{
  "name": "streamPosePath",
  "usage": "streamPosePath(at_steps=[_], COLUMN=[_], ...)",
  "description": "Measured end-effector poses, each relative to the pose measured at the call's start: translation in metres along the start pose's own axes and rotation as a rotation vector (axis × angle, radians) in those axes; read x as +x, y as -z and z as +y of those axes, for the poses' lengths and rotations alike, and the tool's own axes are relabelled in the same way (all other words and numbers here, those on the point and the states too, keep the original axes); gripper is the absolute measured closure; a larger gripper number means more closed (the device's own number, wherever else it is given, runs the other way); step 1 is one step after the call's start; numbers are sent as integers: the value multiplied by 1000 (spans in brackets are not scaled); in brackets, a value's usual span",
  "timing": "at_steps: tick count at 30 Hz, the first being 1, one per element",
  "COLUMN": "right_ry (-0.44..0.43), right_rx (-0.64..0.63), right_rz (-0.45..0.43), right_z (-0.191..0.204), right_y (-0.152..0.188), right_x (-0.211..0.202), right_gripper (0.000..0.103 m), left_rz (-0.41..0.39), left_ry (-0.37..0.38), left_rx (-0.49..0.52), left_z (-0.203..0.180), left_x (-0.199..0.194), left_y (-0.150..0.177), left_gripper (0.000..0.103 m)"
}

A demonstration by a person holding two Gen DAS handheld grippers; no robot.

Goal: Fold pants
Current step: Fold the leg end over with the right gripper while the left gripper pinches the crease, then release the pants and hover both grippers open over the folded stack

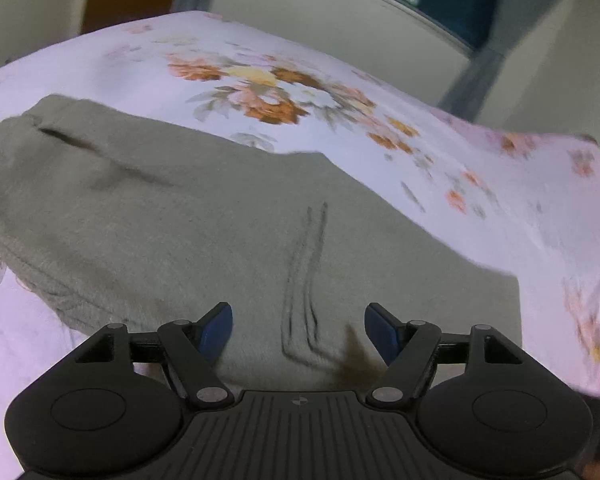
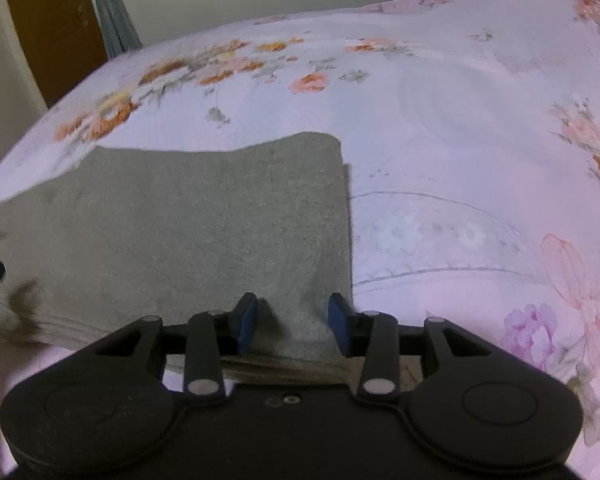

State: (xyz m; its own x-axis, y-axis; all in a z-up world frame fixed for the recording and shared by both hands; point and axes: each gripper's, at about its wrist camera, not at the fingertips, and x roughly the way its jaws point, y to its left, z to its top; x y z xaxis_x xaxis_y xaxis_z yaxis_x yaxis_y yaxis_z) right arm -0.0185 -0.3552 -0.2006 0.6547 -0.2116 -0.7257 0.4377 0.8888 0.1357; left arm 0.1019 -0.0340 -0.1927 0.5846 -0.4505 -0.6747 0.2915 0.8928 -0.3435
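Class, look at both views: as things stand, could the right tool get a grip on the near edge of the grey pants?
Probably yes. The right tool is open, with the near edge of the grey pants lying between its fingers on the floral sheet, and nothing blocks it.

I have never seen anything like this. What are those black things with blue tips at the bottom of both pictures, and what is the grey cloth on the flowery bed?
There is no robot arm here. A person holds a two-finger tool in each hand, and each tool carries a wide-angle camera looking forward along its fingers. So one picture comes from the left gripper, the other from the right gripper. The blue tips are the finger pads.

The grey cloth is a pair of pants, lying folded on a bed sheet printed with flowers. The job is to fold them.

Both grippers are open. The left one sits over the near edge of the pants, holding nothing. The right one has its pads on either side of a small ridge of fabric at the pants' near corner, but has not closed on it.
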Motion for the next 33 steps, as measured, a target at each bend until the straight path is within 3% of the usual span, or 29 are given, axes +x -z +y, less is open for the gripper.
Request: streamPosePath(at_steps=[3, 7, 12, 19, 27, 33], right_ry=[-20, 5, -25, 20, -37, -8], right_rx=[89, 102, 178, 102, 179, 153], right_rz=[-63, -89, -106, -150, -166, -151], right_z=[-1, 15, 18, 12, 14, 17], right_y=[13, 29, 37, 31, 34, 40], right_x=[-25, -36, -59, -93, -90, -82], right_gripper=[61, 59, 59, 59, 59, 59], left_rz=[1, 1, -90, -181, -149, -124], left_ry=[18, 59, 93, 136, 147, 163], left_rx=[27, 0, -8, -13, 41, 16], left_z=[4, 11, 10, -4, -10, -8], left_x=[-13, -28, -56, -83, -92, -82], left_y=[12, 18, 14, 3, 4, 9], left_gripper=[31, 31, 31, 31, 31, 31])
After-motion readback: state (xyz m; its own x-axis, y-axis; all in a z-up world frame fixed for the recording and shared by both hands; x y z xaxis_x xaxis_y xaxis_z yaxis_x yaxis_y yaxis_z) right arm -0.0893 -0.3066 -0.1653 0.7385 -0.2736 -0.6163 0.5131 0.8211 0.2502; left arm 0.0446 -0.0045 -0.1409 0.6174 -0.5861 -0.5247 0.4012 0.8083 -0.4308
